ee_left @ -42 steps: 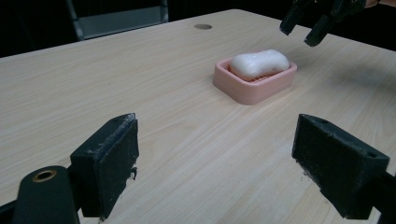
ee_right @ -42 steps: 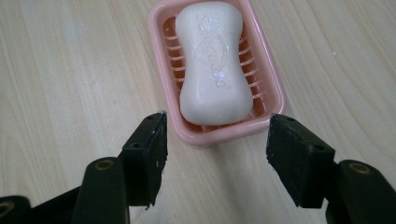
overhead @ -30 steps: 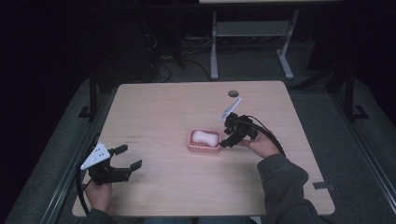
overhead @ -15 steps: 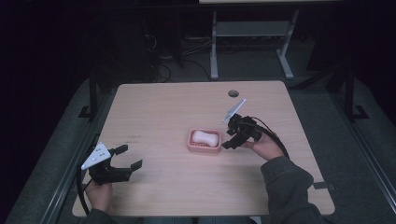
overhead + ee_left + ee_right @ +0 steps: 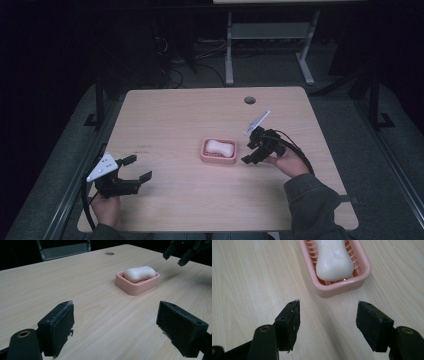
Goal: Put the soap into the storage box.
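Starting nearest the person, the left gripper (image 5: 131, 172) sits at the near left corner of the table (image 5: 175, 115), jaws spread wide with nothing between them, well apart from the work; farther in, the right gripper (image 5: 251, 150) hangs just beside the right end of the pink soap dish (image 5: 218, 151), its jaws part open and empty, and they have just been opening, with bare wood between them in the right gripper view; the white soap bar (image 5: 220, 146) lies in the dish, near the middle of the table.

As a judgement, the placing looks done: the bar rests flat on the dish's ribs, no pad touches it, and what is left seems only to draw the right hand clear.

From the right gripper view, the dish (image 5: 359, 272) shows its slatted floor and faint lettering pressed into the bar (image 5: 333, 258), detail too small to read from above; the left gripper view shows the dish (image 5: 135, 285) side-on, the bar (image 5: 140, 272) rising above the rim, and the other gripper's tips off the wood; the high view gives the layout of both hands, plus 1 round hole (image 5: 249, 100) near the far edge.
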Demonstrator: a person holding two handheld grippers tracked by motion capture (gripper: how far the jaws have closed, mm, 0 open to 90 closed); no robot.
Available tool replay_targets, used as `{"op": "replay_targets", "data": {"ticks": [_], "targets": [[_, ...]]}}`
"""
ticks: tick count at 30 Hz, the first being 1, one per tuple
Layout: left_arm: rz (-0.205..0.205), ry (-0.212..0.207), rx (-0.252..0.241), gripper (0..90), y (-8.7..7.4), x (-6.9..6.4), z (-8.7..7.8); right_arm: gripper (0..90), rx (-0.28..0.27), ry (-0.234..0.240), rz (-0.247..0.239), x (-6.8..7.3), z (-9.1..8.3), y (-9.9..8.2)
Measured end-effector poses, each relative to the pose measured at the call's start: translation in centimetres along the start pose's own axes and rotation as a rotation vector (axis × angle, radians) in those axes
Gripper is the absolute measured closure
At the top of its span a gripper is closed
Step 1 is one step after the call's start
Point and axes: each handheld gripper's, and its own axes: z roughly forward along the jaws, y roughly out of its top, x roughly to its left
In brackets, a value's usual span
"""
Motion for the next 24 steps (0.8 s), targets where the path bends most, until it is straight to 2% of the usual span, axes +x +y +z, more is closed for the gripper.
{"op": "replay_targets", "data": {"ticks": [8,10,24], "targets": [[0.001,-0.002,0.001,14.1,0.0,-0.1,0.1,33.5,0.005,0.006,0.026,0.0,-0.1,-1.0],[0.000,-0.001,0.002,14.1,0.0,-0.1,0.1,33.5,-0.011,0.001,0.028,0.1,-0.3,-1.3],[0.003,-0.001,0.002,14.1,0.0,-0.1,0.1,32.3,-0.022,0.005,0.054,0.3,-0.8,-2.7]]}}
